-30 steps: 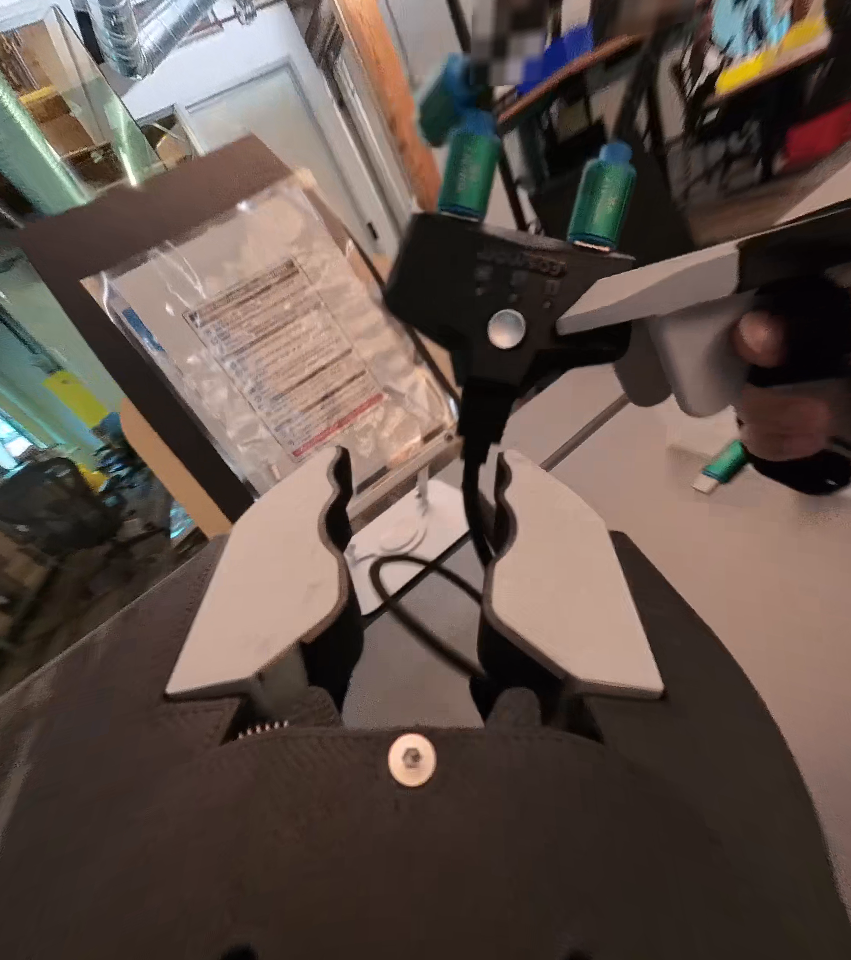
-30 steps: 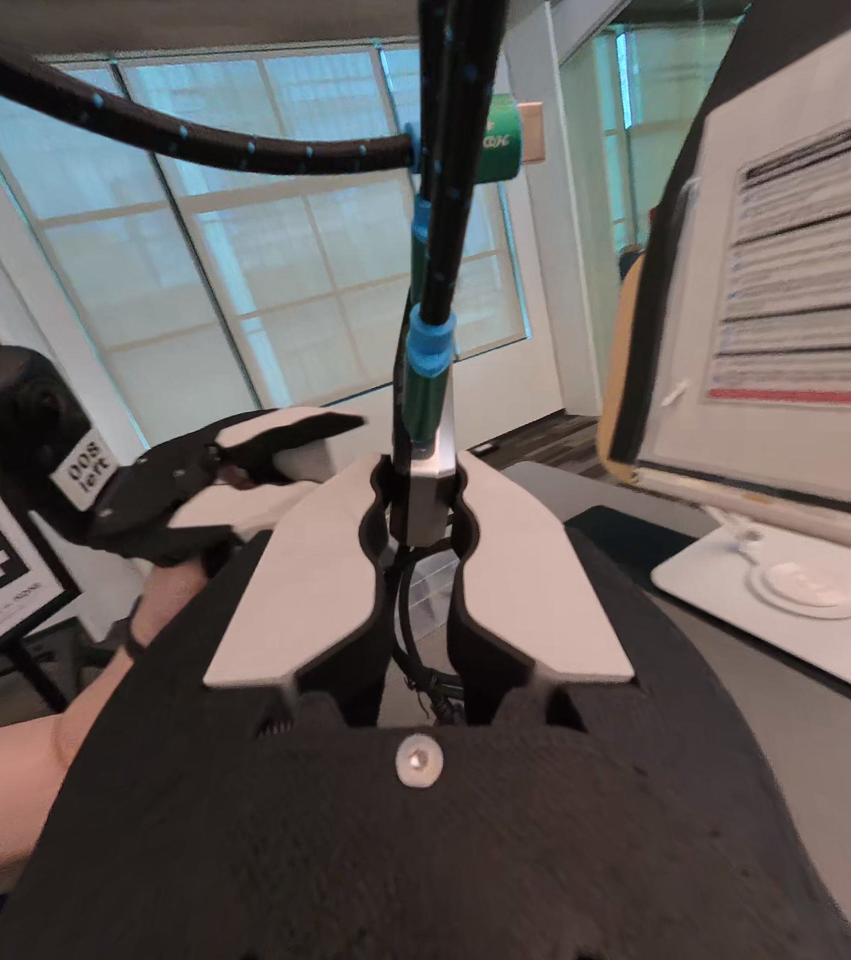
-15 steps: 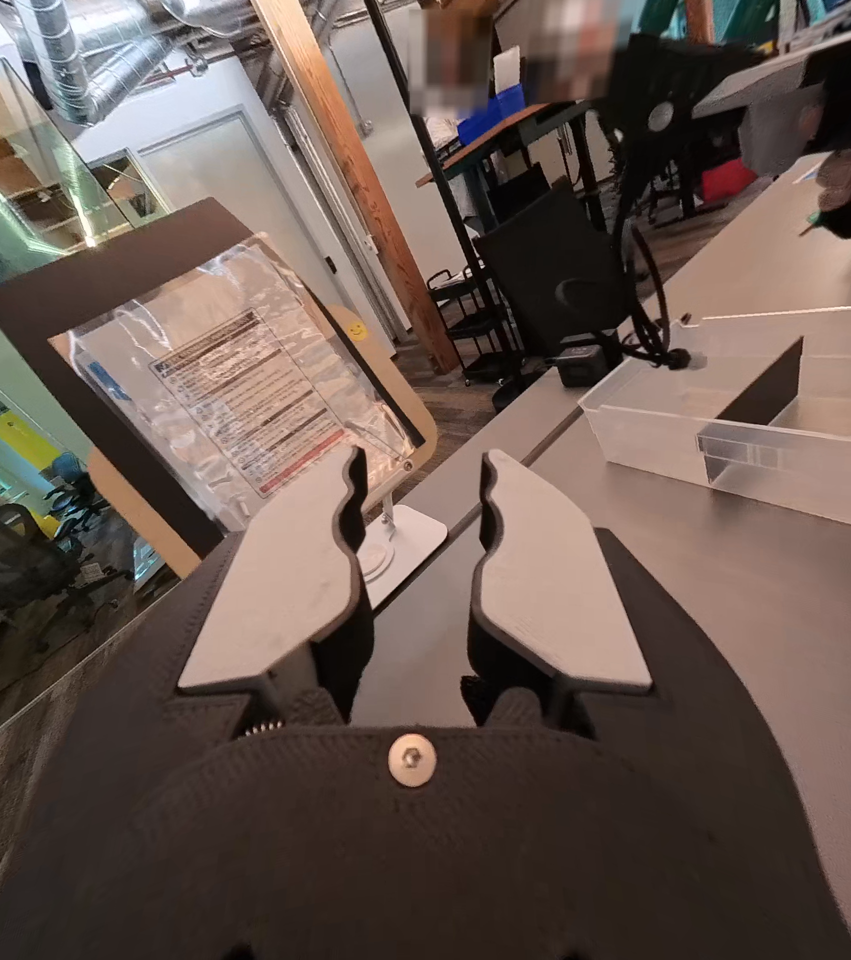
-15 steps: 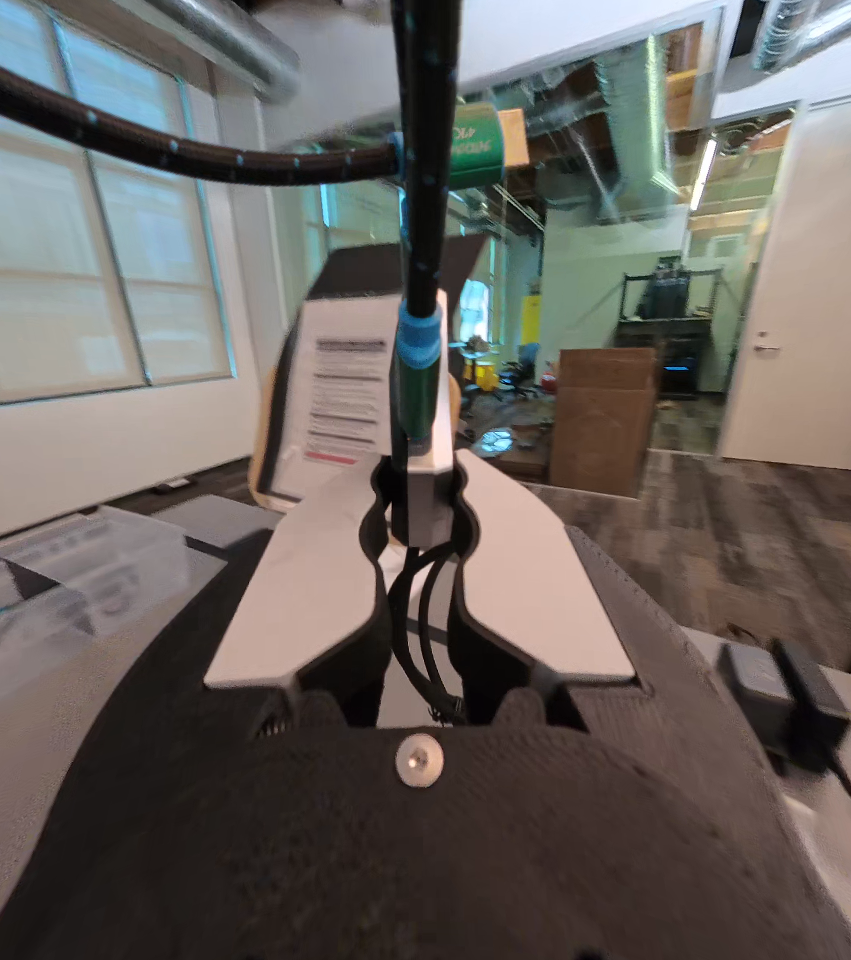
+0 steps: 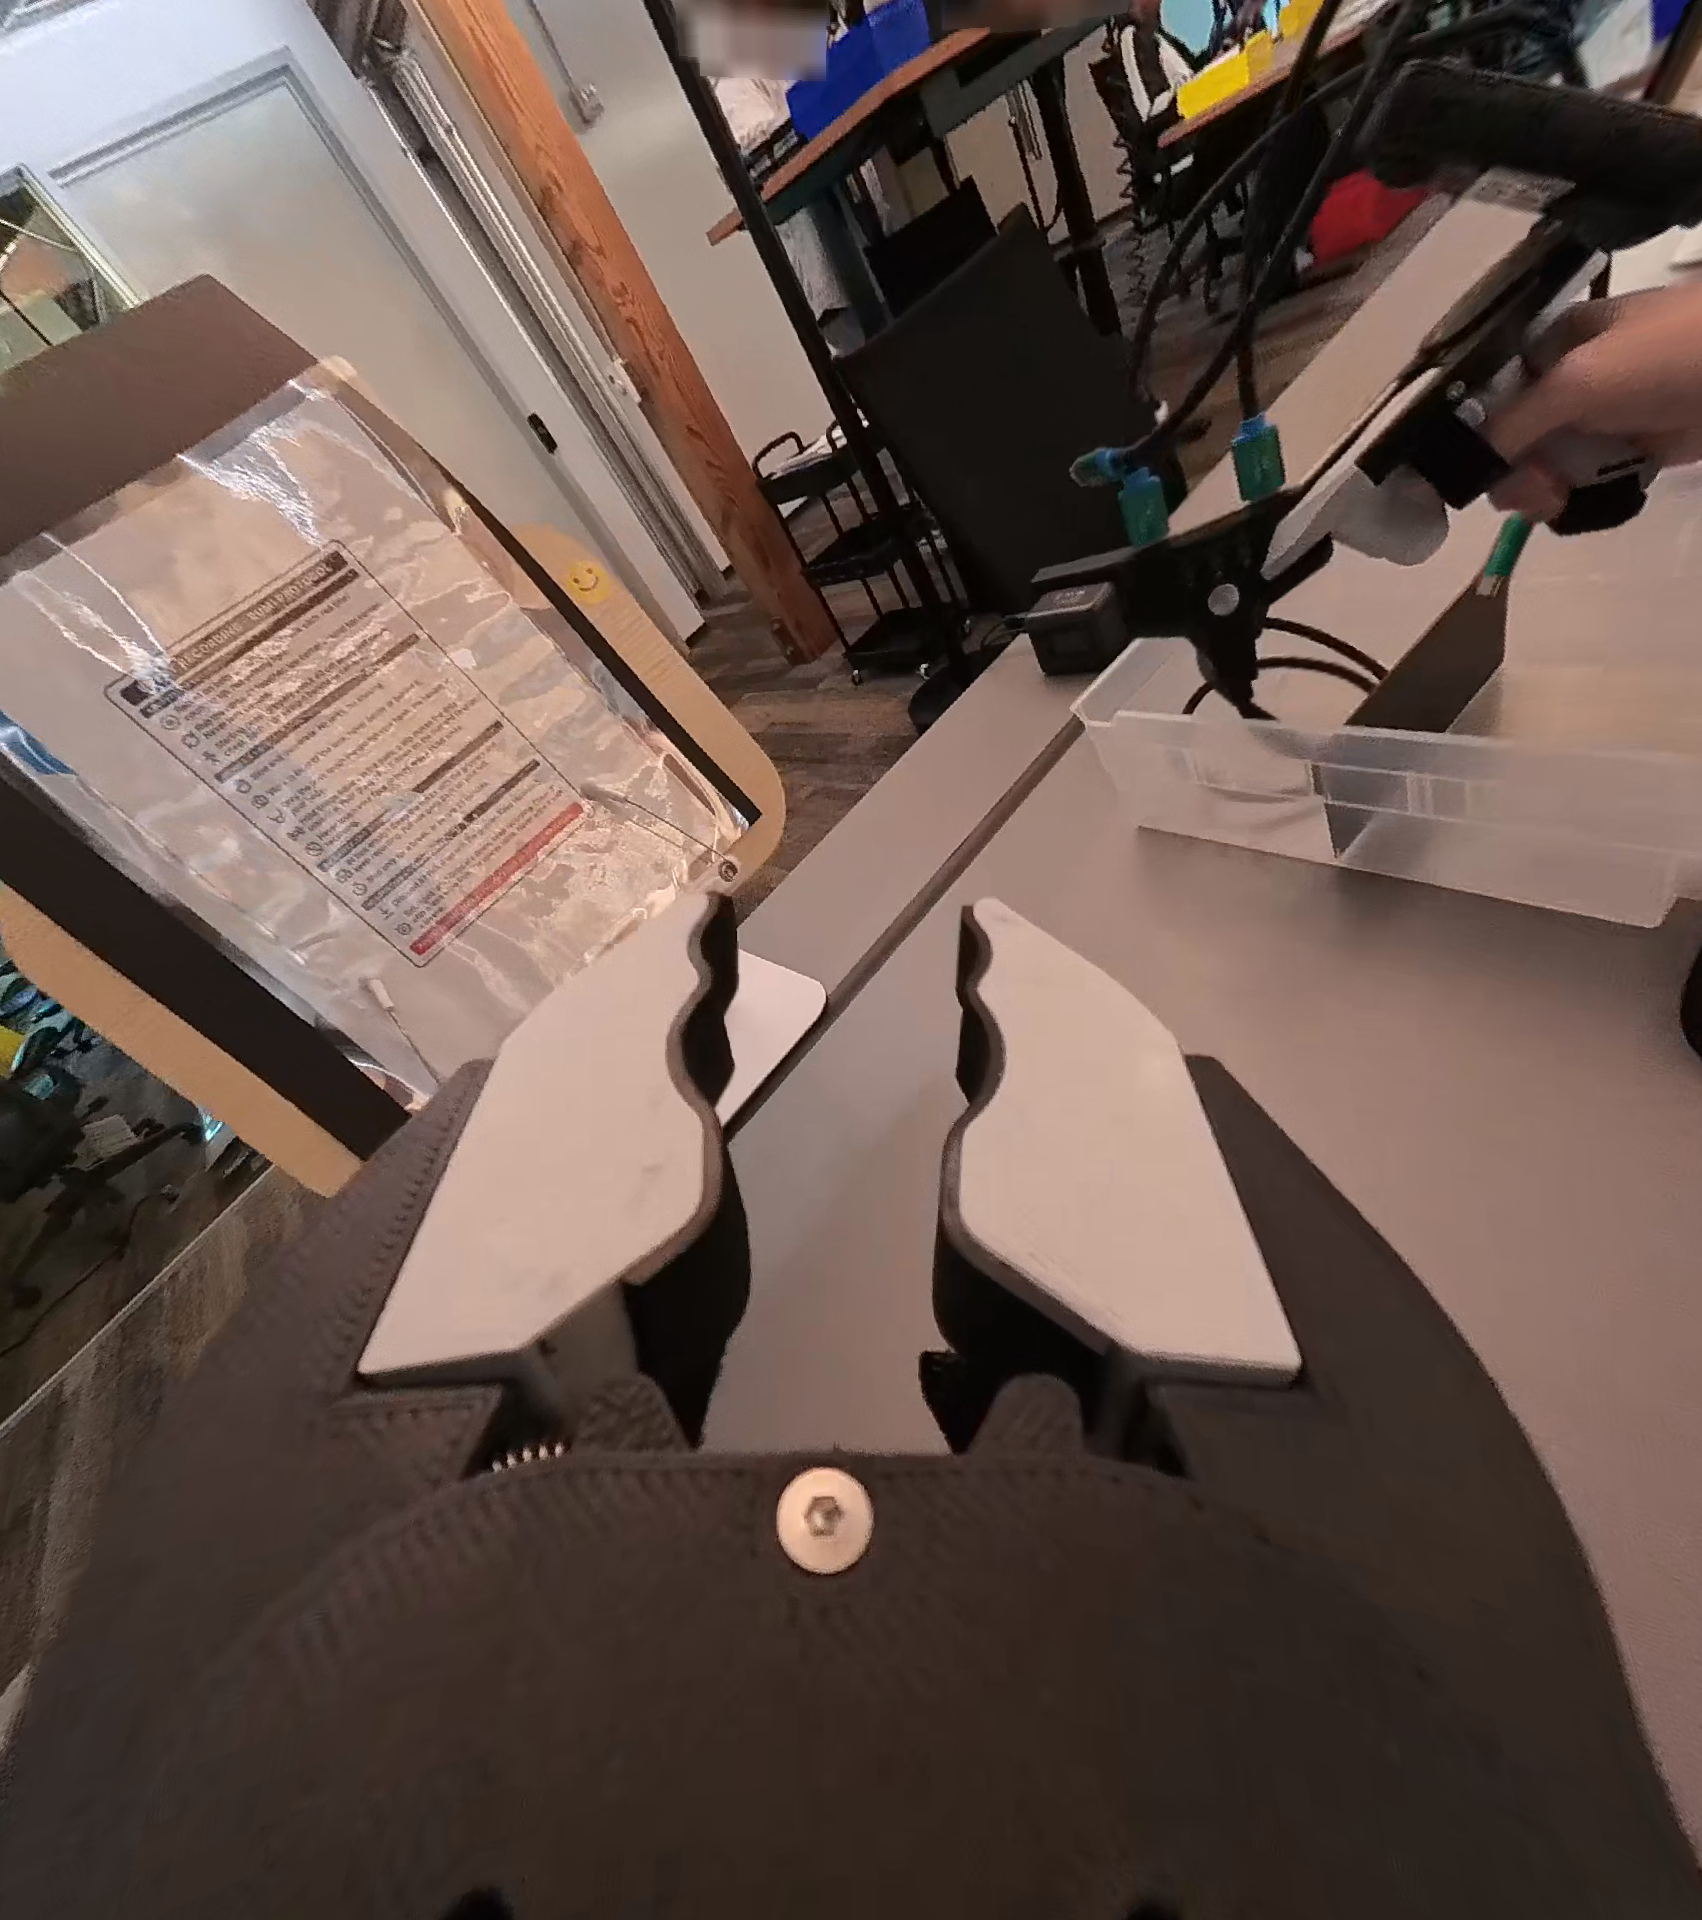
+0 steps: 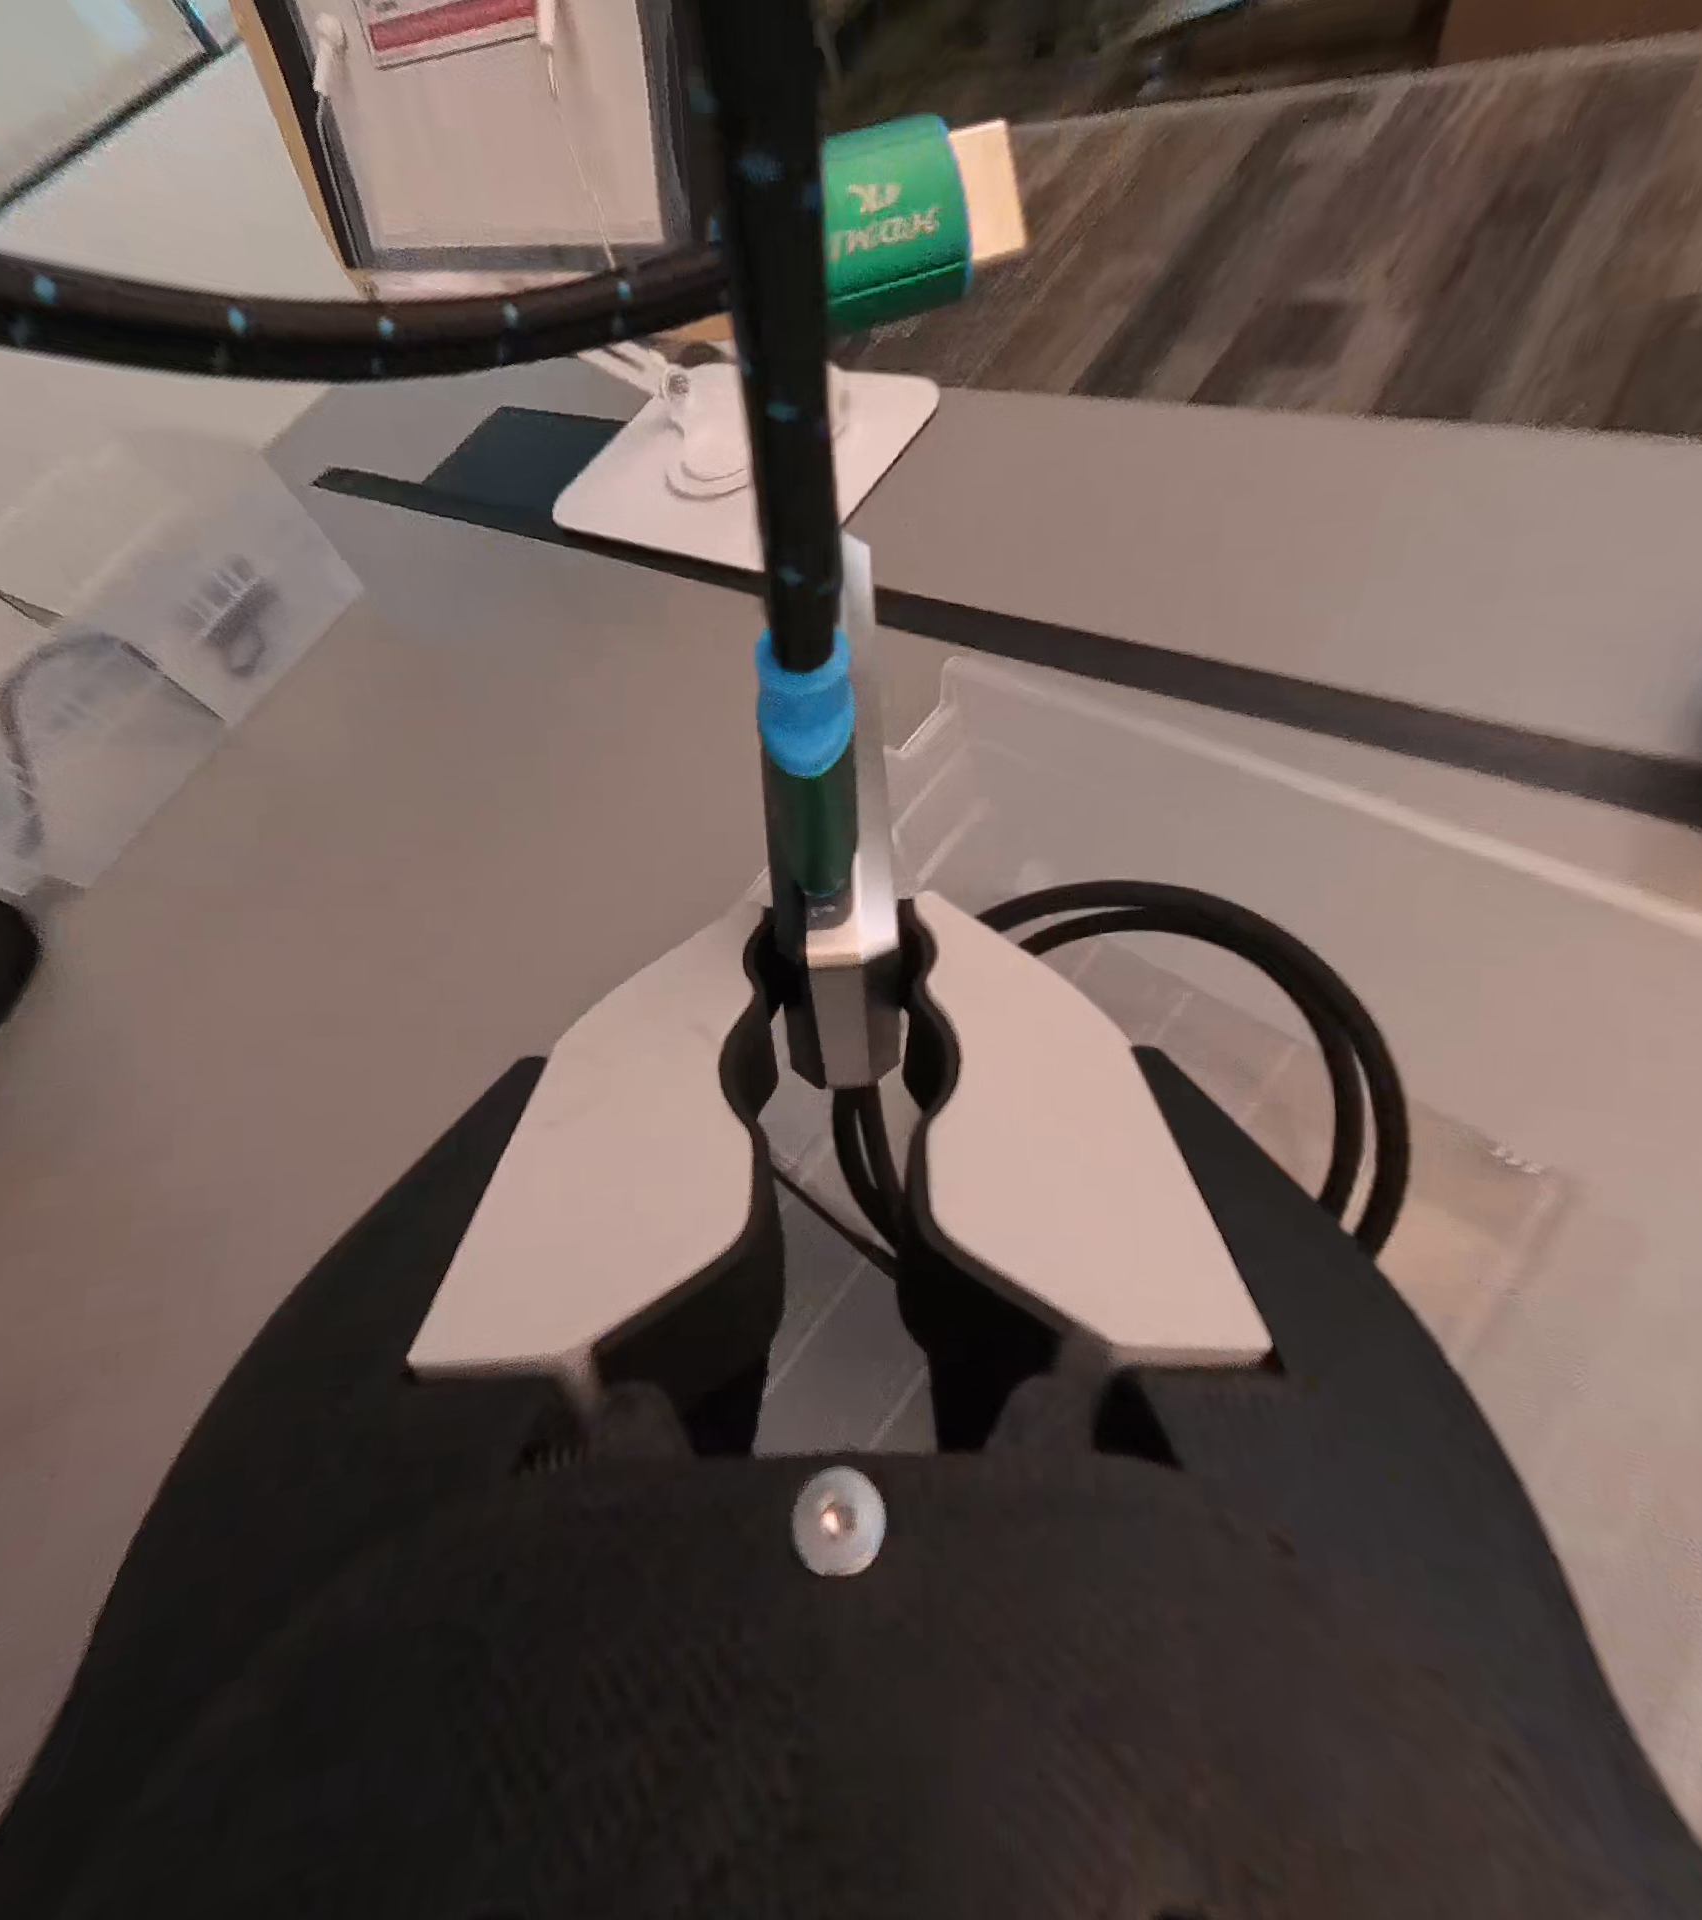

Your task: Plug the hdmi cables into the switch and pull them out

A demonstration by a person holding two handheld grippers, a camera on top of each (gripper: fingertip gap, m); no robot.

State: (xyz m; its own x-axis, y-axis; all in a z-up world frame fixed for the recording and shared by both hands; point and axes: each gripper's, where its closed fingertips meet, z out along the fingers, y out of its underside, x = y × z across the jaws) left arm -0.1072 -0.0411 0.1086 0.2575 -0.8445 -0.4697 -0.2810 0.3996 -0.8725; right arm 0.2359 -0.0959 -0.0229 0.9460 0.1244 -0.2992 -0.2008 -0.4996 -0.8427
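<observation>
While the left tool (image 5: 836,1023) hangs empty and wide apart over the grey surface (image 5: 1346,1091), the right tool (image 6: 842,997) pinches the switch (image 6: 852,997), cables (image 6: 790,499) plugged in, above the clear bin (image 5: 1398,821).

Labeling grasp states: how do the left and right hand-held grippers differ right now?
Left hand-held gripper is open and empty; right hand-held gripper is shut on the HDMI switch. Left hangs over bare table; right is over the clear bin. Both have grey fingers on black bodies.
</observation>
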